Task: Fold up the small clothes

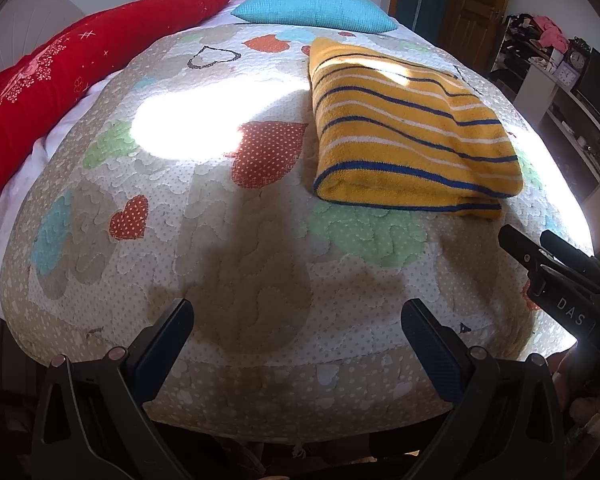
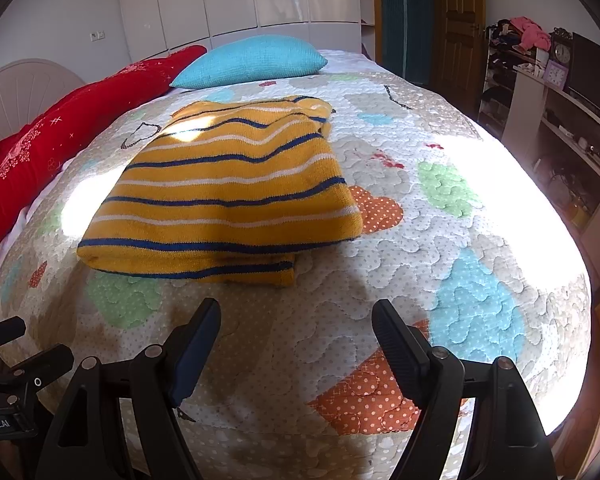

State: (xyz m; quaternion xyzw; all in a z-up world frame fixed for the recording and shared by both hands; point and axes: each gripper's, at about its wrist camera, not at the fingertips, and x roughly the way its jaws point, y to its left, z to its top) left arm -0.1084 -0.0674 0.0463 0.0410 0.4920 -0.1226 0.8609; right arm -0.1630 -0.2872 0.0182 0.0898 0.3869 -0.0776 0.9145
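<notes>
Left wrist view: the left gripper (image 1: 298, 334) hovers over the heart-patterned quilted bedspread (image 1: 228, 240), fingers spread wide and empty. The folded yellow knit sweater with navy and white stripes (image 1: 408, 136) lies ahead to the right, near the turquoise pillow (image 1: 316, 8).

Right wrist view: the right gripper (image 2: 296, 334) gapes wide too, nothing held, sweater (image 2: 224, 196) lying flat just ahead, red cushion (image 2: 60, 136) at left.

Ahead of the black right claw (image 2: 296, 340) lies a mustard-yellow sweater (image 2: 228, 196) with navy and white stripes. The quilt (image 2: 440, 240) under it is beige, dotted white, with orange, green and blue hearts.
</notes>
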